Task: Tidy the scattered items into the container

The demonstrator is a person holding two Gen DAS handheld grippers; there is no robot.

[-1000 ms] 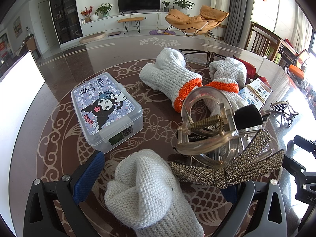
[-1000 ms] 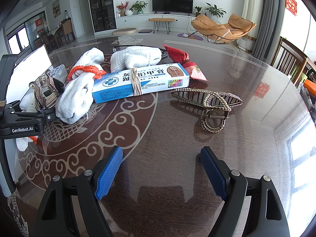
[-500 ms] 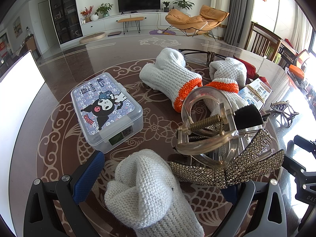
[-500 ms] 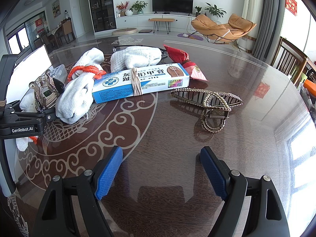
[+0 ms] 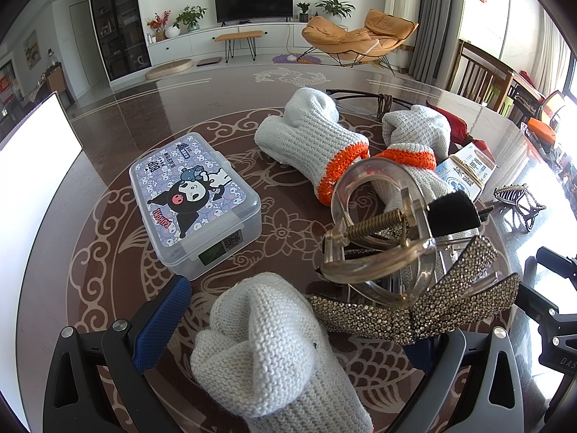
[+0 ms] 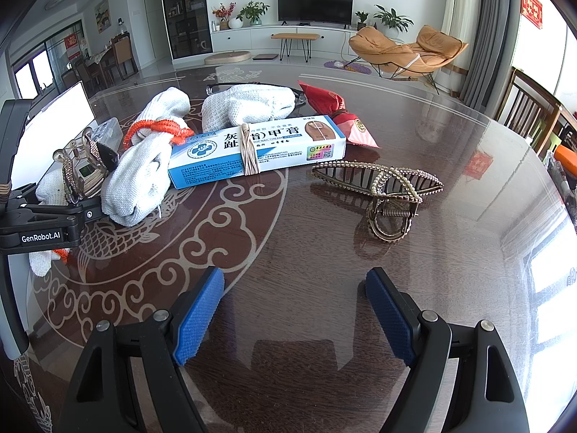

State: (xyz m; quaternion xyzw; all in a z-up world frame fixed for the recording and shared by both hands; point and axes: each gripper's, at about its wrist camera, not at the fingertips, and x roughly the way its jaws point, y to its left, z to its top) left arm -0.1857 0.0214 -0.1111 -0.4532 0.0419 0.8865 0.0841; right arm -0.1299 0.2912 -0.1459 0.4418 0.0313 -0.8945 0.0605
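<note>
Left hand-held gripper [image 5: 285, 328]: jaws spread wide, gripping nothing we can confirm. A grey knit glove [image 5: 274, 350] lies between the blue pads; we cannot tell whether either pad touches it. The right pad is hidden behind a rhinestone hair clip [image 5: 418, 306], which rests against the glove's right side with a clear plastic claw clip [image 5: 378, 231] stacked on it.

Right hand-held gripper [image 6: 294, 310]: open, empty, low over bare bench [image 6: 306, 252].

The container, a lidded clear plastic box [image 5: 193, 200] with a cartoon print, sits ahead and left of the left hand-held gripper, near the bench's left edge. Lid appears shut, so we judge it must come off before anything goes in. The left hand is the nearer one.

Ahead and slightly right of the right hand-held gripper, apart from the pile, sits a beaded metal claw clip [image 6: 382, 191], long axis crosswise to the jaws, spring end toward us. Likely the easiest pick for that hand.

Farther on: a blue-and-white ointment carton [image 6: 258, 149] with a rubber band round it, lying crosswise; orange-cuffed knit gloves [image 6: 151, 158] at its left end; a red snack packet [image 6: 335, 115] behind it.

Hard to make out: dark thin frames behind the far gloves, possibly spectacles. The near glove's cuff is cut off by the left view's lower edge.
</note>
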